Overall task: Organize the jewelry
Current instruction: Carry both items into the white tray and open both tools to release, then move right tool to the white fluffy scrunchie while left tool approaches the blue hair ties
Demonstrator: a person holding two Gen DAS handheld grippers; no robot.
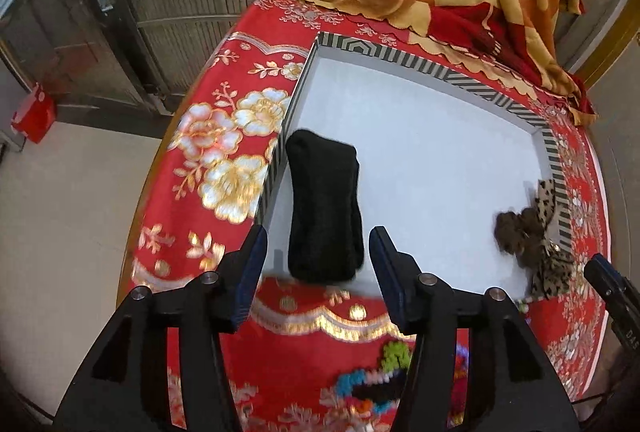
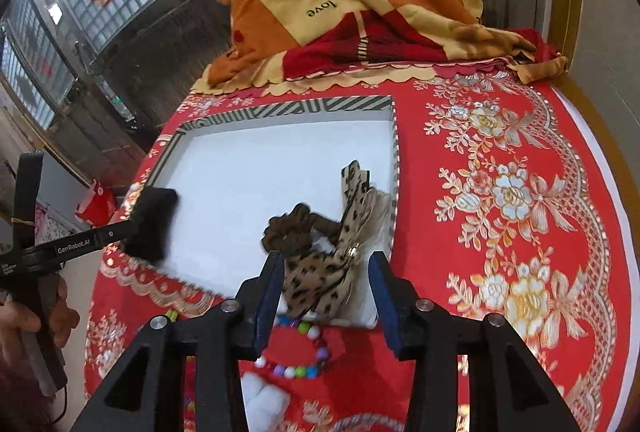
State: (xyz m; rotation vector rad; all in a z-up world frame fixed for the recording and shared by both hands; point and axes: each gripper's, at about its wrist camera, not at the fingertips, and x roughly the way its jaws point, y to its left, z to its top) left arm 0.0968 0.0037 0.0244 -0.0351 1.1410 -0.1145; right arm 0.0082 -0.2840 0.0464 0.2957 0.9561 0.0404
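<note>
Left gripper [image 1: 318, 260] jaws apart, black velvet pouch [image 1: 324, 210] lying loose between them in striped-rimmed white tray [image 1: 400, 58], right gripper [image 2: 324, 282] jaws apart around leopard-print bow [image 2: 320, 278], bead bracelet [image 2: 298, 352] just below

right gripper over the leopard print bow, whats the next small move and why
Probably draw the right gripper back toward the multicoloured bead bracelet on the red embroidered tablecloth. Its jaws stand open, pads clear of the leopard-print fabric hair bow, which already lies inside the striped-rim white tray; the bracelet is still outside.
</note>
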